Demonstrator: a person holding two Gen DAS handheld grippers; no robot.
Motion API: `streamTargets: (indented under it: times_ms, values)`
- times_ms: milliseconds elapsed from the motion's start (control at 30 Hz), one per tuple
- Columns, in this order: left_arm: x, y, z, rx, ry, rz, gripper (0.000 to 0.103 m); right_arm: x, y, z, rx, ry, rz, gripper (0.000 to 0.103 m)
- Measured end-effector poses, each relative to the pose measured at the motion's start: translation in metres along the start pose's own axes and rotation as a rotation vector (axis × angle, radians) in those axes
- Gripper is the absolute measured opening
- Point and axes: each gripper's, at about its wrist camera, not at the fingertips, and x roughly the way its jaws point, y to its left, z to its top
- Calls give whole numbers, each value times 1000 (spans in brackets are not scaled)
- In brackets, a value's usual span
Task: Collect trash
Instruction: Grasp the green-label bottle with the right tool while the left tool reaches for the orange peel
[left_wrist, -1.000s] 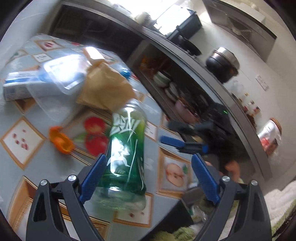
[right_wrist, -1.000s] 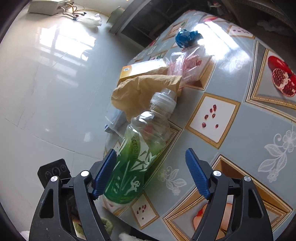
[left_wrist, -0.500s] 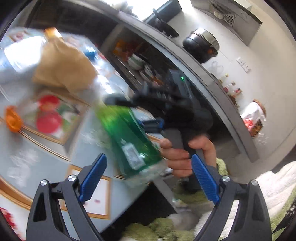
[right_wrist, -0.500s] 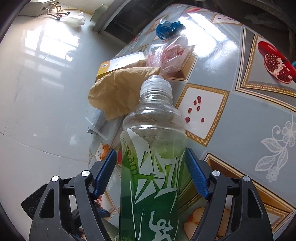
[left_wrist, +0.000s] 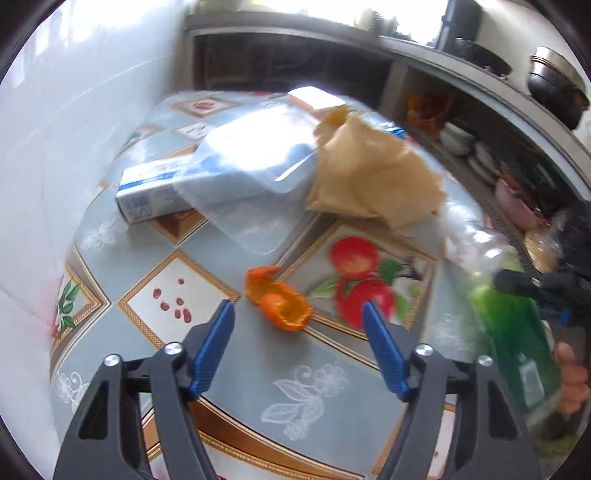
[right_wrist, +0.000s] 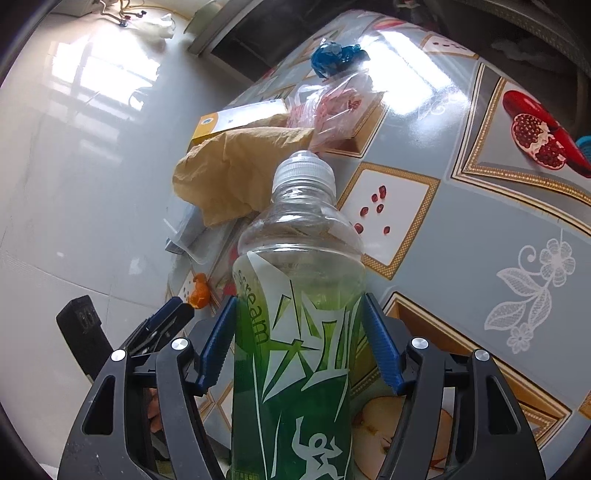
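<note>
A green-labelled plastic bottle with a clear cap stands between the blue pads of my right gripper. The jaws are closing and both pads press on its sides. In the left wrist view the same bottle is a blur at the right edge, with a hand behind it. My left gripper hangs over the table, its jaws closing with nothing between them. An orange peel lies on the cloth just beyond its fingertips.
Further back lie a brown paper bag, a clear plastic container and a blue-white carton. The right wrist view adds a yellow-white box, a pink plastic bag and a blue wrapper. Kitchen shelves run along the right.
My left gripper swung left, off the bottle and toward the orange peel, and its jaws narrowed. The right gripper closed on the bottle, which was leaning and now stands upright in it.
</note>
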Motion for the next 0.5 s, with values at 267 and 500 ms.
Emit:
streamTargets:
  times_ms: [267,500]
  values:
    - [19,-3,-1,-8,41,62,44,-8,3,-7,-49,14,-56,64]
    - [21,2,-1,-39,32,62,27,-8,10,-2,-87,26,-76,65]
